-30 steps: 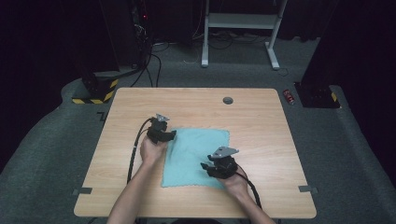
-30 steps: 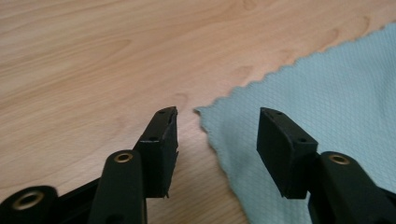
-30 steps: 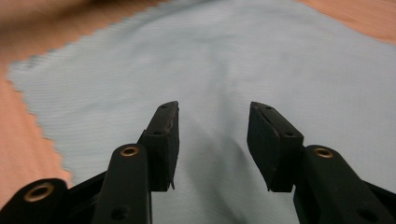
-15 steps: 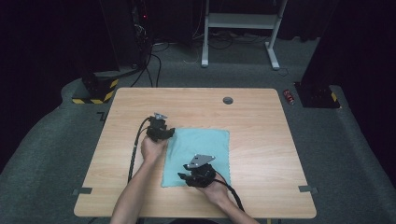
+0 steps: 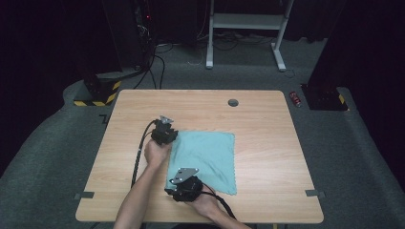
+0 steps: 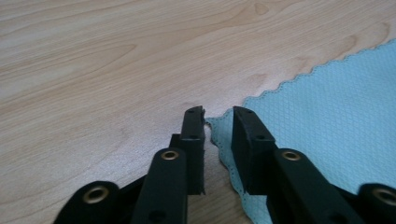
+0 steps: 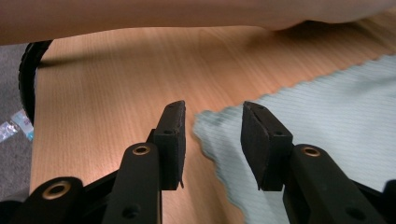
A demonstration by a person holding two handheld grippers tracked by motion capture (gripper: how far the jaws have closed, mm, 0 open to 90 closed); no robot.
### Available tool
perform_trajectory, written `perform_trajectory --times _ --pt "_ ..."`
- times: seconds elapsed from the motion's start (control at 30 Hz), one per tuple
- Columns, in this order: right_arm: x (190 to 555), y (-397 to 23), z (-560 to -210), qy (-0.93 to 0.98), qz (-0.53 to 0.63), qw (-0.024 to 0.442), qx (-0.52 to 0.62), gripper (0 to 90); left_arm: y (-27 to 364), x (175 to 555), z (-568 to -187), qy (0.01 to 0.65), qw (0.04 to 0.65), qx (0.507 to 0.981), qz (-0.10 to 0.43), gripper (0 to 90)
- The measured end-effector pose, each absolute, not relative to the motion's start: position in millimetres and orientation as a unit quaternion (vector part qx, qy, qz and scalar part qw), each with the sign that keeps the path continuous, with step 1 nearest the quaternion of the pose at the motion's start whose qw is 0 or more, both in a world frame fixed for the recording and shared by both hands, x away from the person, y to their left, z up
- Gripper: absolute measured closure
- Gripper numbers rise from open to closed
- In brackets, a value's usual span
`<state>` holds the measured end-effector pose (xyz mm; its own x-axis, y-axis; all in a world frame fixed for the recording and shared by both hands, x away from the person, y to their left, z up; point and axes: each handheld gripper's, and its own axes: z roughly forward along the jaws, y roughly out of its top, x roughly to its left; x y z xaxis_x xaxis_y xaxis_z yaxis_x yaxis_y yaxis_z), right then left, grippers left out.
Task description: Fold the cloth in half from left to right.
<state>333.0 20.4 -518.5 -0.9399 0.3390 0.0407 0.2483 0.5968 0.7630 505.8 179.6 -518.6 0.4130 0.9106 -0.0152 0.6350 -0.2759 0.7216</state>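
Fingers black, flat-padded; cloth teal, waffle-textured, scalloped edge.

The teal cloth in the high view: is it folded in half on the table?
No: the teal cloth lies spread flat in a single layer on the wooden table, all its edges showing.

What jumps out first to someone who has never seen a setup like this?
A light blue cloth lies flat in the middle of a wooden table, bright against the dark room. A person's two hands each hold a black gripper at the cloth's left side: the left gripper straddles its far corner with jaws that have just been closing, not yet pinching it, and the right gripper stands open at its near corner.
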Motion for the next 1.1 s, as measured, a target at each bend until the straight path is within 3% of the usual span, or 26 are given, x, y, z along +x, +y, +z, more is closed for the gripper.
perform_trajectory --times 0.27,0.57,1.1 --pt "326.0 37.4 -525.5 0.901 0.398 0.072 0.159 61.2 179.3 506.4 -519.7 0.5 0.346 0.77 0.194 86.9" --pt "323.7 38.0 -524.3 0.902 0.385 0.112 0.161 88.5 184.8 508.7 -520.8 0.513 0.363 0.759 0.172 89.5" --pt "320.3 27.2 -514.3 0.89 0.41 0.108 0.167 90.0 199.4 508.1 -510.7 0.527 0.409 0.733 0.136 89.8"
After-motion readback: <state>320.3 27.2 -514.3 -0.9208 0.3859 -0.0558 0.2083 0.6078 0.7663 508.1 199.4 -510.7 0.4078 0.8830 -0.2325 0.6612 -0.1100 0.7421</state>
